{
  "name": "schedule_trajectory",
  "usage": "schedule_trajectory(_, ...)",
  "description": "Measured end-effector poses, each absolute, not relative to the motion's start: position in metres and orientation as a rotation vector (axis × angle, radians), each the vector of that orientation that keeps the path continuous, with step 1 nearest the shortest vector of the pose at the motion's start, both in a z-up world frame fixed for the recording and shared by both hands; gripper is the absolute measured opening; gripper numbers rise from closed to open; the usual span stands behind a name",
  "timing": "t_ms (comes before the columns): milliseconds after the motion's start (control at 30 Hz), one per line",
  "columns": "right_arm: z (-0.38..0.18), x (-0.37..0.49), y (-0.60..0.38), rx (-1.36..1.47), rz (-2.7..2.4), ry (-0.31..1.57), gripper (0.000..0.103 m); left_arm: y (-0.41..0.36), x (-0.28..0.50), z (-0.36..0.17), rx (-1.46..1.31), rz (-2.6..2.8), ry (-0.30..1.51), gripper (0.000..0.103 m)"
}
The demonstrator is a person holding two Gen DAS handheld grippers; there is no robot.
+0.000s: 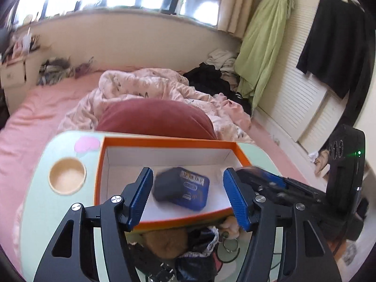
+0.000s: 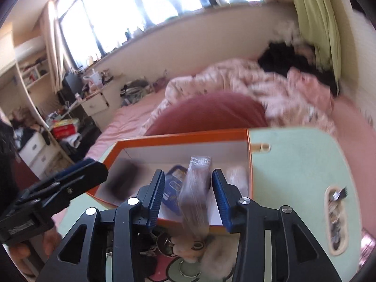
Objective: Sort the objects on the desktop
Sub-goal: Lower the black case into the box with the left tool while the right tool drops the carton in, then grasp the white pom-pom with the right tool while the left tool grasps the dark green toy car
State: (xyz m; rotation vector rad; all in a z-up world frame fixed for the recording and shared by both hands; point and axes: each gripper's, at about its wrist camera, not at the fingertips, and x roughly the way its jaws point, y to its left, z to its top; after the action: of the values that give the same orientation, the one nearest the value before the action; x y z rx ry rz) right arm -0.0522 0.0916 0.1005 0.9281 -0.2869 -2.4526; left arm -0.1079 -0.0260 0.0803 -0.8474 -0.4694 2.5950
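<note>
An orange box (image 1: 169, 141) with a white inside stands on a pale green table (image 1: 47, 211). A dark blue packet (image 1: 182, 188), blurred, lies or falls inside it between my open left gripper (image 1: 186, 197) fingers, untouched. In the right wrist view the box (image 2: 188, 138) holds the blue packet (image 2: 172, 188) and a whitish item (image 2: 237, 176). My right gripper (image 2: 188, 196) is open; a blurred clear-wrapped brown packet (image 2: 196, 188) sits between its fingers, seemingly loose. The left gripper (image 2: 70, 178) shows at left.
A round wooden bowl (image 1: 67, 179) sits left of the box. Near the table's front edge lies a clutter of plush toys, rings and dark items (image 1: 188, 246). A cream tray (image 2: 336, 218) sits on the table's right. A bed with a red cushion (image 1: 152, 117) lies behind.
</note>
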Motion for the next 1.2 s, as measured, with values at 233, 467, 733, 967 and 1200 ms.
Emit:
schedule_trajectory(233,0.097,0.03,0.107,0.785,-2.527,-0.152,0.068,-0.029,-0.036,0.054,-0.781,2.616,-0.357,0.077)
schedule_trajectory(467,0.03,0.058,0.088,1.071,-2.506,0.053,0.078,0.002,-0.008,-0.004,-1.025,2.632,-0.16,0.08)
schedule_trajectory(733,0.02,0.062,0.085,1.124,-2.595,0.167,0.103,0.003,-0.025,-0.035,-1.126,2.727,-0.107,0.103)
schedule_trajectory(967,0.02,0.063,0.084,1.123,-2.589,0.167,0.103,0.009,-0.031,-0.038,-1.117,2.728,-0.099,0.103)
schedule_trajectory(1200,0.021,0.061,0.083,1.125,-2.587,0.167,0.103,0.009,-0.032,-0.037,-1.116,2.73,-0.1,0.103)
